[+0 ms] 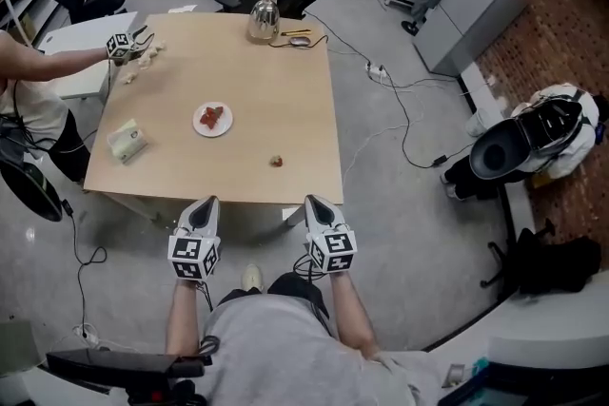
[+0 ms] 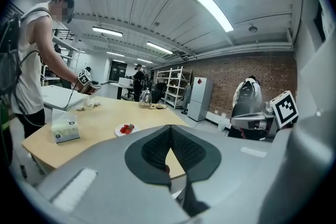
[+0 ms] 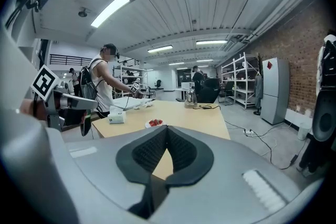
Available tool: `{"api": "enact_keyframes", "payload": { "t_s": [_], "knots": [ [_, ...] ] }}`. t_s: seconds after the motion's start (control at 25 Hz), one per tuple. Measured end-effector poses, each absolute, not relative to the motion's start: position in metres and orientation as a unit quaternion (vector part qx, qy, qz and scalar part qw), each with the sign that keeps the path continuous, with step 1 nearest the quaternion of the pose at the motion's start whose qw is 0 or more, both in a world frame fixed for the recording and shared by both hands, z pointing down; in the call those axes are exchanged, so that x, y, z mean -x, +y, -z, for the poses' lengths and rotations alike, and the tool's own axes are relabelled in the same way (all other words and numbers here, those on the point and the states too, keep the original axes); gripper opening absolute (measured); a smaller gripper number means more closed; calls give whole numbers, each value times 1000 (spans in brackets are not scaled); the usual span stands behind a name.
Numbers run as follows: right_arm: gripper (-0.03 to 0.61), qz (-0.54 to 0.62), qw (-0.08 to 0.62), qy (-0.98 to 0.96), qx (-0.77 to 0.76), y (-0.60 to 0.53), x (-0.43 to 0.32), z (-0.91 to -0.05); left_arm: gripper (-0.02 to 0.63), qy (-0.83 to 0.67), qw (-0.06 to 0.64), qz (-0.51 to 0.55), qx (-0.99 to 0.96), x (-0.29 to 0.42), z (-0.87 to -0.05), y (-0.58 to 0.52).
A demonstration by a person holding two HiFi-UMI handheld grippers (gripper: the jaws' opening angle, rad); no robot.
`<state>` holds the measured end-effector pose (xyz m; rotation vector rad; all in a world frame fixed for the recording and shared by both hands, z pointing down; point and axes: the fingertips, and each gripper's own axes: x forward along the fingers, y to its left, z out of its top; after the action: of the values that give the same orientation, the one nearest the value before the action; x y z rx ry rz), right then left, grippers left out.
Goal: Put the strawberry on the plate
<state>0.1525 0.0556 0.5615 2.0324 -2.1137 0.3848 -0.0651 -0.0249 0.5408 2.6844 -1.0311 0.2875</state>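
Note:
A lone strawberry lies on the wooden table near its front edge. Further in, left of centre, a white plate holds a few strawberries; it also shows in the left gripper view and the right gripper view. My left gripper and right gripper hang side by side just short of the table's front edge, below tabletop height. Both are shut with nothing between the jaws, as the left gripper and right gripper show in their own views.
A tissue box sits at the table's left front, and a metal kettle with a cable at the far edge. Another person reaches a gripper over small items at the far left corner. Office chairs, shelves and floor cables surround the table.

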Motion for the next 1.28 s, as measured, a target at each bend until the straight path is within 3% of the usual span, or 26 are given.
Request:
{"api": "enact_keyframes", "payload": {
  "t_s": [0.72, 1.28],
  "knots": [
    [6, -143, 122, -739, -647, -18, -159, -583, 18, -390, 160, -109, -900, 63, -564, -75],
    [8, -205, 181, -759, -591, -77, -170, -658, 18, -411, 206, -148, -876, 46, -612, -118]
  ]
}}
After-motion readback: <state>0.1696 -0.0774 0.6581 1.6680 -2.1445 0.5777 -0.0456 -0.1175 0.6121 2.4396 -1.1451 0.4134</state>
